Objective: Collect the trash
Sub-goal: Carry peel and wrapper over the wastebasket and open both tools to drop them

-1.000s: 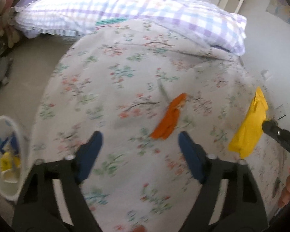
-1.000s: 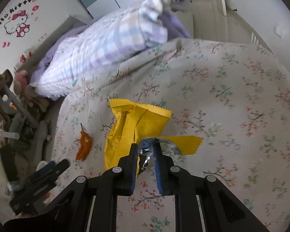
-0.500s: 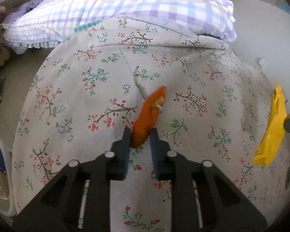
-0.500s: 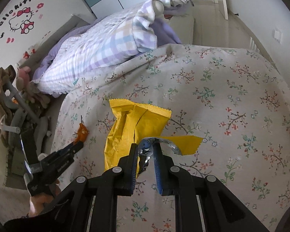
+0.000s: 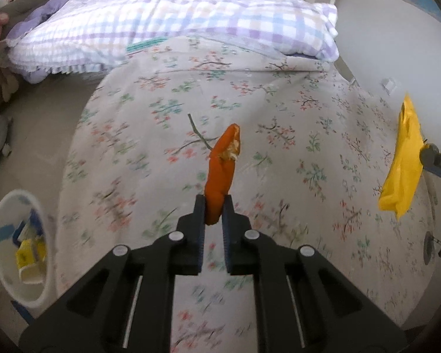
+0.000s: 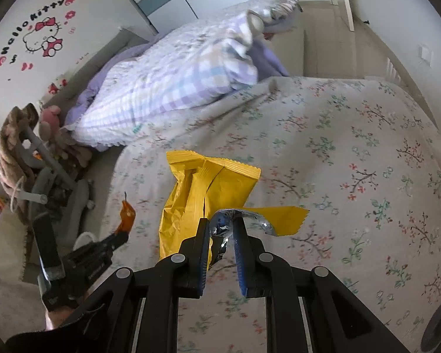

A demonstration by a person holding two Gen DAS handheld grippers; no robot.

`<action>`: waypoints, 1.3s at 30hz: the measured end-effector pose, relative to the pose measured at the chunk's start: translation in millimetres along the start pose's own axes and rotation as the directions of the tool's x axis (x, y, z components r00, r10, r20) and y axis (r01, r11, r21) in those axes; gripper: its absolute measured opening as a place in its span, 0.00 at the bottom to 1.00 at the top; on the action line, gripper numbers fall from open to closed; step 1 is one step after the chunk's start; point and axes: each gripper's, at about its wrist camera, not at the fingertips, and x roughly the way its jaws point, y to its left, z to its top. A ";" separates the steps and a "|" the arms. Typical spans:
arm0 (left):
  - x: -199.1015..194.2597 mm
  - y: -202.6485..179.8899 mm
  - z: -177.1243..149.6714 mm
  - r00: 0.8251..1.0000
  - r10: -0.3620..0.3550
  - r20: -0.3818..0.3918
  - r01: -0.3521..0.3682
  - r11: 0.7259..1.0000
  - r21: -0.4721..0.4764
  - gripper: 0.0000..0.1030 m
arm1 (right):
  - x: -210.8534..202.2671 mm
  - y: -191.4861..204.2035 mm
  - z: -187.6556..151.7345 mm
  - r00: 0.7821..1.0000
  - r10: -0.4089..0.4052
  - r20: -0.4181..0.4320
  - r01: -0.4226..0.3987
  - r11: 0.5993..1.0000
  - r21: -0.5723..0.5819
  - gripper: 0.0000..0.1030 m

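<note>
Left gripper (image 5: 213, 206) angled down over the floral bedspread (image 5: 279, 111), jaws clamped on the lower end of an orange peel (image 5: 222, 170); peel sticks up from the fingertips, lifted off the cover. Right gripper (image 6: 220, 229) also tilted down, jaws clenched on the silver inner edge of a yellow snack wrapper (image 6: 197, 194), wrapper hanging in front of the fingers above the bedspread.

Left wrist view only: white trash bin (image 5: 3, 282) on the floor beside the bed at lower left, yellow and blue scraps inside; a thin stem (image 5: 198, 132) lying on the cover just behind the peel. Right wrist view only: the person's hand (image 6: 56, 317) and cream sleeve at the left gripper's handle, plush toys by the bed, checked pillow (image 6: 173, 82).

Readable writing: "hello kitty" wall sticker (image 6: 41, 35), right wrist view. No legible print on the wrapper.
</note>
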 end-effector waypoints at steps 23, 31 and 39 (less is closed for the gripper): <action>-88.5 173.1 -72.8 0.991 0.130 0.017 -0.121 0.957 -0.262 0.11 | 48.5 159.2 -38.0 0.980 0.153 -0.129 -0.173 0.971 -0.163 0.16; -92.1 222.2 -92.0 0.985 0.170 -0.010 -0.165 0.936 -0.310 0.11 | 85.7 216.5 -52.1 0.965 0.187 -0.185 -0.224 0.951 -0.211 0.16; -90.9 253.1 -96.5 0.988 0.157 -0.004 -0.149 0.927 -0.343 0.12 | 119.7 268.0 -68.1 0.954 0.201 -0.221 -0.257 0.929 -0.267 0.16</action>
